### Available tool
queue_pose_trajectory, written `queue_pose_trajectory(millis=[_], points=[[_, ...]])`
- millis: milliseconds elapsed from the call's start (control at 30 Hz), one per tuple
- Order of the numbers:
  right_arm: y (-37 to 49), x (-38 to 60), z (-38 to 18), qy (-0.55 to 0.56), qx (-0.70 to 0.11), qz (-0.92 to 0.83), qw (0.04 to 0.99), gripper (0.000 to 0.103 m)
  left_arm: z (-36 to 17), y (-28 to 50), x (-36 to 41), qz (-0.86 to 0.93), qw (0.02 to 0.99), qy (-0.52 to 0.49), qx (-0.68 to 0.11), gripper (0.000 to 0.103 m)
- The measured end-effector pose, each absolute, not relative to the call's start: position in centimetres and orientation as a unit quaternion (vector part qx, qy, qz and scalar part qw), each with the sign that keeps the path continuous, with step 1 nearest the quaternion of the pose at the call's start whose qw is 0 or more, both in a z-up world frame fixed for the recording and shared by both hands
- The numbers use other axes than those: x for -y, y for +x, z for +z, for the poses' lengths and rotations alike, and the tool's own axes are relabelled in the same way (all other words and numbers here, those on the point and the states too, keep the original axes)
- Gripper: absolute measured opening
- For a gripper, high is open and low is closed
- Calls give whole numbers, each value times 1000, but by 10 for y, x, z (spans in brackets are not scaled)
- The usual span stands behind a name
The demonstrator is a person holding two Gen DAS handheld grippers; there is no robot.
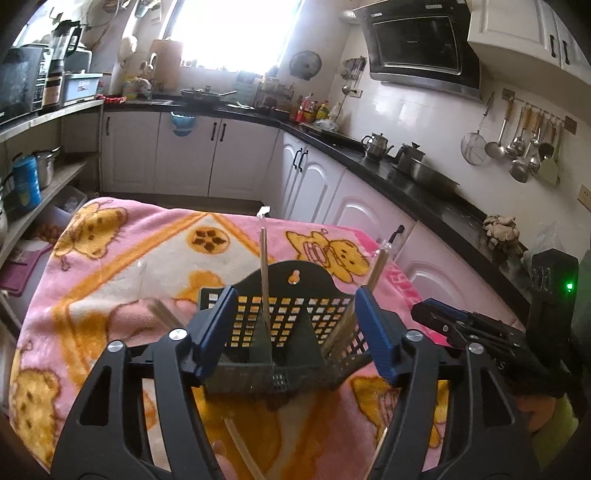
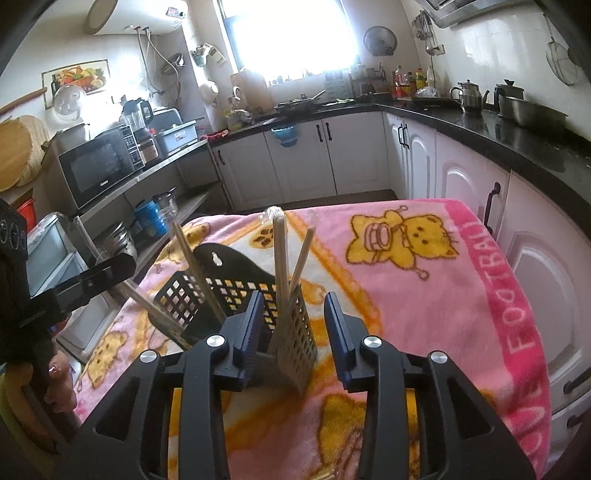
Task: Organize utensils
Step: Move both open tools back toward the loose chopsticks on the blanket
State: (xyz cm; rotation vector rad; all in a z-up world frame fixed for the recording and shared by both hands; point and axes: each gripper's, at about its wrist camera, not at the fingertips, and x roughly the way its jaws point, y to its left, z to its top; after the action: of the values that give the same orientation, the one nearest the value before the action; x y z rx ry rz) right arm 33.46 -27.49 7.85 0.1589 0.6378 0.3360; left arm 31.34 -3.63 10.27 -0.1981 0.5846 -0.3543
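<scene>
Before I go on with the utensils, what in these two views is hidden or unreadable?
- Holder bottom, left wrist view: walls hide the chopsticks' lower ends.
- Sticks at the bottom edge, left wrist view: cut off by the frame and left gripper.
- Holder's left compartment, right wrist view: right gripper finger covers it.

Bright window (image 1: 236, 33) (glaring white) above black countertop (image 1: 388, 166), white cabinets (image 1: 184, 155) and tiled wall (image 1: 424, 114).
</scene>
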Motion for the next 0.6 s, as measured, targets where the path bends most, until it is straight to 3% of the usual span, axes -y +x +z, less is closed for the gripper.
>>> queue_pose_trajectory(millis=[300,600], points=[[314,278,74,75,-315,164,932,42,92,290,31,-172,934,-106,-294,82],[296,280,66,70,-324,166,929,45,78,267,24,-168,930,-114,-307,86]])
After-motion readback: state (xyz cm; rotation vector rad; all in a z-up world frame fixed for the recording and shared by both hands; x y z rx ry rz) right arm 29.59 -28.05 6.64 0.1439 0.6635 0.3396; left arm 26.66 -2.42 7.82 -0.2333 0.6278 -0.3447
